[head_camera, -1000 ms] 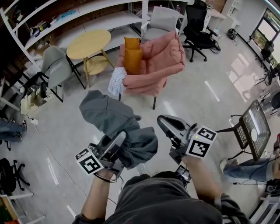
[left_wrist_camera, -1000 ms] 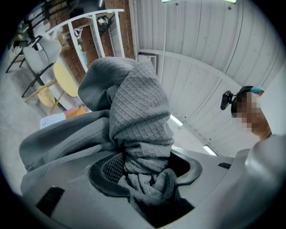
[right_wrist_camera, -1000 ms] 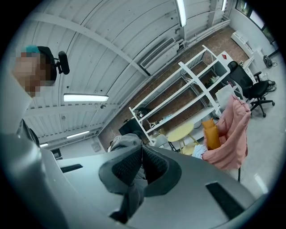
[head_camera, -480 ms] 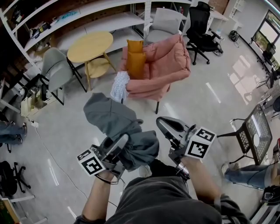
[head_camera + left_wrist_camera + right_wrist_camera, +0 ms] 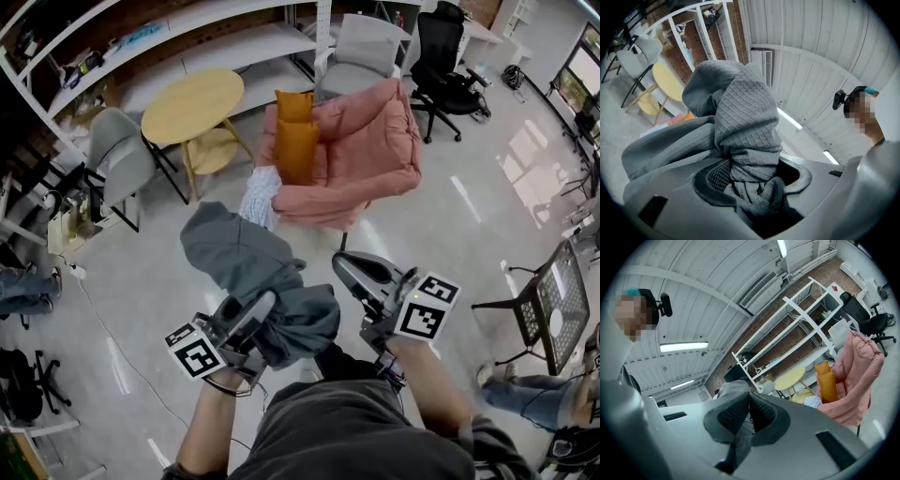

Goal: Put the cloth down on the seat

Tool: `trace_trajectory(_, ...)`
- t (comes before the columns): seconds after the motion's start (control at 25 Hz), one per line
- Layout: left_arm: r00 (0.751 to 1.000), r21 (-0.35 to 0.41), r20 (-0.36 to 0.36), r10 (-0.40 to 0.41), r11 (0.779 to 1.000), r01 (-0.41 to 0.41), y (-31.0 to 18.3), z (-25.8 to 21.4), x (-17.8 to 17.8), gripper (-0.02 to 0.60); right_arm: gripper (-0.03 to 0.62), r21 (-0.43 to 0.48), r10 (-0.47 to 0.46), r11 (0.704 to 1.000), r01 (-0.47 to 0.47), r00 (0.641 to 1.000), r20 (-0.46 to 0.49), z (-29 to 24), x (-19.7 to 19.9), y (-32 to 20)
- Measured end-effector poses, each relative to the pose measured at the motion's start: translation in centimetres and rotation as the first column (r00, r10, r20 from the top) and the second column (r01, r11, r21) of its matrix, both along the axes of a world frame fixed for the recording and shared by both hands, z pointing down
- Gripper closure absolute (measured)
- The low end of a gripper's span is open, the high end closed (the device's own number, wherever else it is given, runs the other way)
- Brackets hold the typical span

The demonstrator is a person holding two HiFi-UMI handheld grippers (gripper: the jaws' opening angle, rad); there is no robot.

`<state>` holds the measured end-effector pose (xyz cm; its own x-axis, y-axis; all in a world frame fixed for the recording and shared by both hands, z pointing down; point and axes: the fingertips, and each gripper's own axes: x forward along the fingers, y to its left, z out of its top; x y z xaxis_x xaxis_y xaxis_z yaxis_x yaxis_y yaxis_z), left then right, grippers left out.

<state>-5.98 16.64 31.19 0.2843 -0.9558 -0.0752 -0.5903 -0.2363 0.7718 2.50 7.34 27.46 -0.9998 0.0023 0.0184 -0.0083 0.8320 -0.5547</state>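
We hold one grey cloth, bunched up and clamped in our left gripper. It hangs above the floor, well short of the pink armchair. Our right gripper, near it, has its jaws pressed together on nothing. Beyond, left to right, we count one grey chair, one round yellow table, two orange cushions on the armchair, a second grey chair, one black office chair and one black mesh chair. The floor is pale and glossy. White shelves run along a brick wall.
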Motion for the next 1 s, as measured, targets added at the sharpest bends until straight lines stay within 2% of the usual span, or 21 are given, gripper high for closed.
trace_trajectory(0.28, 1.0, -0.037, -0.006, -0.024, 0.999, 0.024, -8.6, 0.5, -2.8, 0.335, 0.579, -0.038, -0.029, 0.999, 0.028, 0.999, -0.014, 0.9, -2.9, -8.7)
trace_trajectory(0.48, 1.0, -0.077, 0.021, -0.007, 0.997, 0.009, -14.0, 1.6, -3.5, 0.335, 0.579, -0.069, -0.042, 0.997, 0.042, 0.999, -0.007, 2.0, -4.4, -14.4)
trace_trajectory(1.0, 1.0, -0.131, -0.016, 0.018, 0.991, -0.02, -24.5, 5.1, -6.8, 0.336, 0.579, -0.11, -0.021, 0.994, 0.015, 0.999, -0.048, 4.9, -7.5, -24.2)
